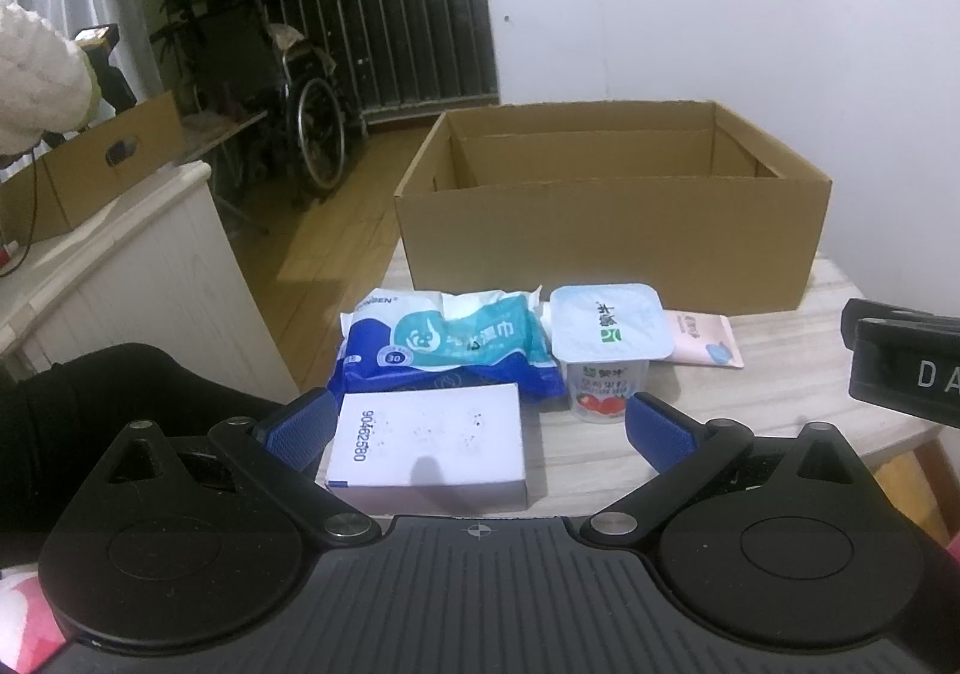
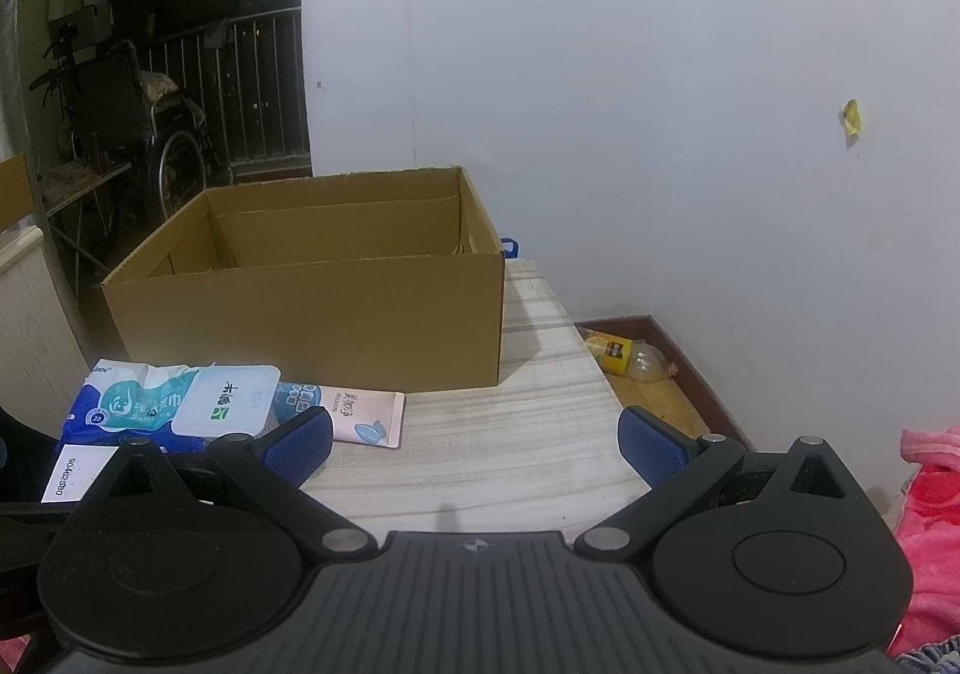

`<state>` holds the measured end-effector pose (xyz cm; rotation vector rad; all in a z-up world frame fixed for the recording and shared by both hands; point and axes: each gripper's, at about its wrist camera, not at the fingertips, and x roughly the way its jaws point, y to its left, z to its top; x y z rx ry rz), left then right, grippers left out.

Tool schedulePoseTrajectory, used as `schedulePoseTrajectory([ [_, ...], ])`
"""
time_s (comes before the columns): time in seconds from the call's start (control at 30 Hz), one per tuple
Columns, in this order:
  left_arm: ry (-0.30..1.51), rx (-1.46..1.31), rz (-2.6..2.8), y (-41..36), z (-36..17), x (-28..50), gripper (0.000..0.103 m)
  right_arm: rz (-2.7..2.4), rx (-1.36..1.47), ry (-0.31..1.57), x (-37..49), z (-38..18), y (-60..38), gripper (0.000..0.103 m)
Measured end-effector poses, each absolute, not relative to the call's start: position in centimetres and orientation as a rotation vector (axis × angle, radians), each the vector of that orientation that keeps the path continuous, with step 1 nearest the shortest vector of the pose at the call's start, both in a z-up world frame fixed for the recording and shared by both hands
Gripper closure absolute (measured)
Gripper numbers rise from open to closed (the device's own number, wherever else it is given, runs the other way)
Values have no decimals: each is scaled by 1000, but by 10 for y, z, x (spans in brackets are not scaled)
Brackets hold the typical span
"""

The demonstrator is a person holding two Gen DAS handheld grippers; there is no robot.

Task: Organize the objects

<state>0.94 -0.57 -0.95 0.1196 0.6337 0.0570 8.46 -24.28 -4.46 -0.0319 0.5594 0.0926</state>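
My light wood-grain table (image 2: 510, 452) carries an open cardboard box (image 1: 612, 236) at back; in front a wipes pack (image 1: 450, 350), yogurt cup (image 1: 609, 344), pink sachet (image 1: 705, 338), white box (image 1: 426, 446).

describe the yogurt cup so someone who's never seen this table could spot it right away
Find the big open cardboard box at the back of the table. Four items lie in front of it; the yogurt cup stands between the blue wet-wipes pack and the flat pink sachet. Alone upright, it has a white foil lid and red fruit pictured.
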Motion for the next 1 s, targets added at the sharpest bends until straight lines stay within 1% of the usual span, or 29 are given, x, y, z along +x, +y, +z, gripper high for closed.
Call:
schedulePoseTrajectory([
  [1.0, 638, 104, 93, -5, -10, 10, 0, 89, -24, 568, 82, -47, -243, 0],
])
